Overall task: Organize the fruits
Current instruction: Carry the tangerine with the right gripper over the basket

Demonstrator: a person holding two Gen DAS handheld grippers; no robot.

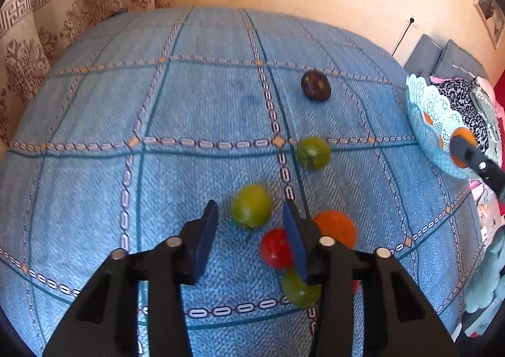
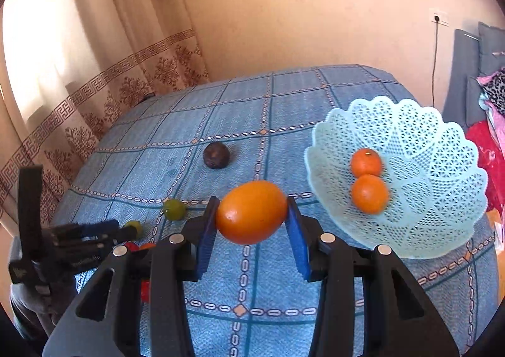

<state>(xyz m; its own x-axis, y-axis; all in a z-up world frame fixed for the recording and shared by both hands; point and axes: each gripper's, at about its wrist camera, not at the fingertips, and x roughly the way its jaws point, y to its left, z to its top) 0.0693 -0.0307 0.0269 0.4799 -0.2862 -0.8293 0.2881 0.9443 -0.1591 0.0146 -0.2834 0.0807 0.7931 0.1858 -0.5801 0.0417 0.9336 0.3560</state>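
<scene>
Right gripper (image 2: pixel 252 214) has its blue-padded fingers (image 2: pixel 206 230) pressed on both ends of an oval orange fruit (image 2: pixel 252 211) — fruit is lifted off the blue checked bedspread (image 2: pixel 221 278), just left of the pale blue lattice plastic basket (image 2: pixel 426 214). Basket sits at the bed's right edge with two small round oranges (image 2: pixel 367 180) in it, touching each other.

Left gripper (image 1: pixel 251 232) hangs over the loose fruit cluster, fingers (image 1: pixel 206 240) partly apart and holding nothing — a yellow-green round fruit (image 1: pixel 251 206) lies just beyond the tips. Red tomato (image 1: pixel 275 248), another orange (image 1: pixel 339 227) and a green fruit (image 1: pixel 298 289) sit around the right finger, partly hidden. Further out: a green tomato-like fruit (image 1: pixel 313 153), then a dark brown round fruit (image 1: pixel 315 85), well apart.
</scene>
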